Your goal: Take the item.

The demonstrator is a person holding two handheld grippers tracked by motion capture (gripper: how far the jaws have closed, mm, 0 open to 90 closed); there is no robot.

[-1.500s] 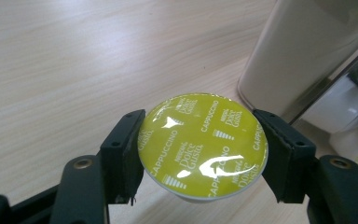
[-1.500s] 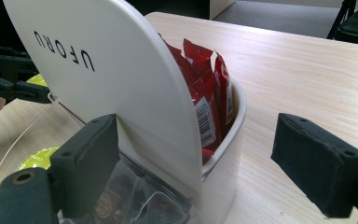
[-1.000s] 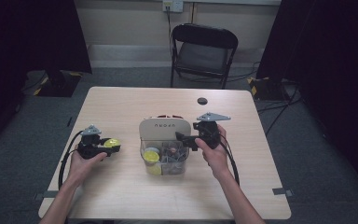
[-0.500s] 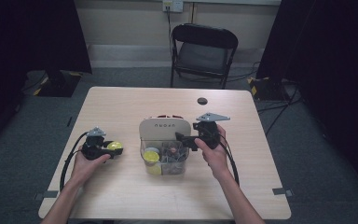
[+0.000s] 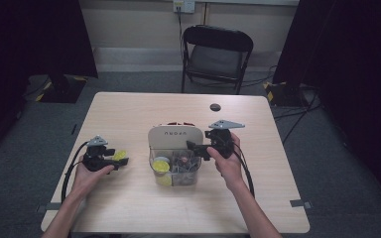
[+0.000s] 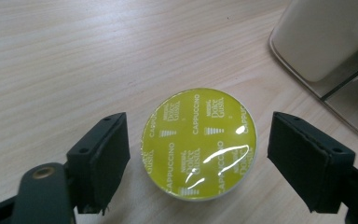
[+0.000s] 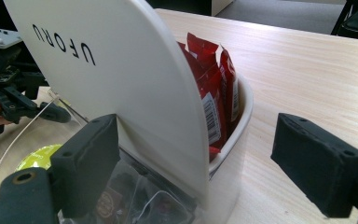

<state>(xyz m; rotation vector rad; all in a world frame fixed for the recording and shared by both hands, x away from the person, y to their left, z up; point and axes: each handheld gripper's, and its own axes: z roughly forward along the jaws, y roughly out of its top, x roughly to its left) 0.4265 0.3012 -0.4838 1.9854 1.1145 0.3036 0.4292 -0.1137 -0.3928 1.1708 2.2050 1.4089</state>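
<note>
A yellow capsule (image 6: 198, 158), its foil lid printed CAPPUCCINO, lies flat on the wooden table (image 5: 129, 114). My left gripper (image 6: 198, 130) is open, with one jaw on each side of the capsule and a small gap at both. In the high view this left gripper (image 5: 120, 159) sits at the table's left with the yellow capsule (image 5: 119, 154) at its tips. My right gripper (image 7: 198, 135) is open and straddles the right end of a white organiser box (image 7: 135, 84). Red packets (image 7: 212, 93) stand in the box's rear part. From above, the right gripper (image 5: 193, 147) hangs at the organiser box (image 5: 174, 135).
The box's clear front compartment (image 5: 186, 173) holds another yellow capsule (image 5: 160, 166) and dark small items. A small black disc (image 5: 215, 107) lies near the table's far edge. A black folding chair (image 5: 217, 49) stands behind the table. Cables trail from both grippers toward the person.
The left hand wobbled slightly around the capsule. The right gripper and the box have stayed put.
</note>
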